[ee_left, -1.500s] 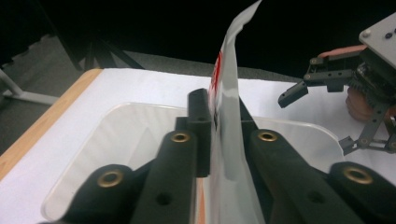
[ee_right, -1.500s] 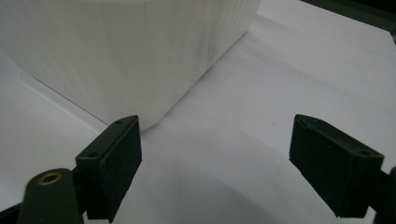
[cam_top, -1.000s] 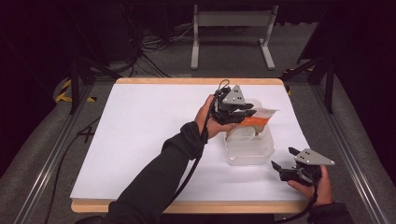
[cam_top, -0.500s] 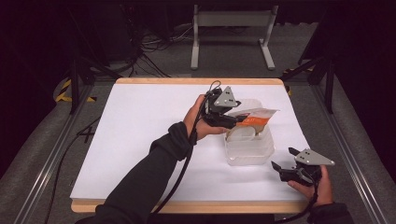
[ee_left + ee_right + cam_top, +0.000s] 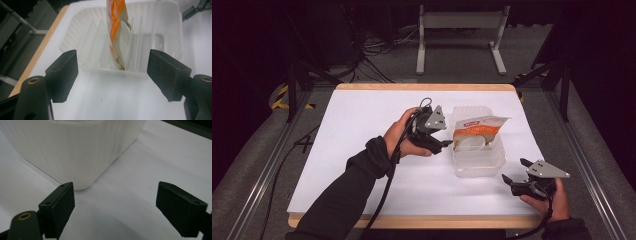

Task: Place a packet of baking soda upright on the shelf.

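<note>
white paper covers the counter [image 5: 362,150]. toward its right half, the left tongs [image 5: 443,145] hover with jaws spread wide and empty, aimed at the near wall of the translucent ribbed plastic tub [image 5: 479,162]. an orange-and-white flat food pouch [image 5: 474,132] stands on edge inside that tub, leaning between the ribs. near the counter's front right corner, the right tongs [image 5: 514,172] sit wide open too, holding nothing, just beside the tub's rounded corner.

Your sleeves [image 5: 343,192] were dark, cuffs ribbed. Each gripper, left [image 5: 447,144] and right [image 5: 514,171], had black jaws with brass screw heads, a grey three-cornered plate and a trailing black cable [image 5: 388,182].
</note>
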{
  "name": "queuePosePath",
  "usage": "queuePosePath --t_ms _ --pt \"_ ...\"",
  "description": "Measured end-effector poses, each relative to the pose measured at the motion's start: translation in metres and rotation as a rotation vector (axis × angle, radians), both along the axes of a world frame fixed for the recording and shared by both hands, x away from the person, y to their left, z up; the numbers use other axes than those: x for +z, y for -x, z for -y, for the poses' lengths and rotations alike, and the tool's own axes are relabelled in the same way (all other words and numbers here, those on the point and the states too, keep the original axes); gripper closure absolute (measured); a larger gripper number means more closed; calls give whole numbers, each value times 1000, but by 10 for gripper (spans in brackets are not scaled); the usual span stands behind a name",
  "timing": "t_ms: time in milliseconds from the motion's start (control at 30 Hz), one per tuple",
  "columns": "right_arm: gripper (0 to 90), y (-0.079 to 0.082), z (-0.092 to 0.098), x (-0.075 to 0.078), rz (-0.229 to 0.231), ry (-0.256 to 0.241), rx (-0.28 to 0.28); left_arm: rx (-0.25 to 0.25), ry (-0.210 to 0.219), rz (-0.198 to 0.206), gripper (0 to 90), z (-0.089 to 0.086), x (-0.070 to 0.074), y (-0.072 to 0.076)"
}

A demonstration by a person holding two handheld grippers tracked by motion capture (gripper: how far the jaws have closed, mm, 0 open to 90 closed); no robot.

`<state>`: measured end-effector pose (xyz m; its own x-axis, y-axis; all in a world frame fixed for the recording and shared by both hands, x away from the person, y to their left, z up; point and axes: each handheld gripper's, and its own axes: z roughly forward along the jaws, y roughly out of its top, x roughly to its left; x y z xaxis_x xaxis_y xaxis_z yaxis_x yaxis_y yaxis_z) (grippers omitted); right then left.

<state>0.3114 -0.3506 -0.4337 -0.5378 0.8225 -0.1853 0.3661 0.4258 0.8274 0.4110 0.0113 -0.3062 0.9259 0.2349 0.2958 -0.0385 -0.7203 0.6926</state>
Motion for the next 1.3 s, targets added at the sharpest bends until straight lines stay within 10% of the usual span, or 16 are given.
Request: queuePosePath --t_ms 833,1300 --pt "158 0 -2 -1 -12 12 16 72 -150 -18 206 -48 -42 12" --pt "156 1 -3 -2 -15 18 22 128 -164 -59 163 -81 -73 17"
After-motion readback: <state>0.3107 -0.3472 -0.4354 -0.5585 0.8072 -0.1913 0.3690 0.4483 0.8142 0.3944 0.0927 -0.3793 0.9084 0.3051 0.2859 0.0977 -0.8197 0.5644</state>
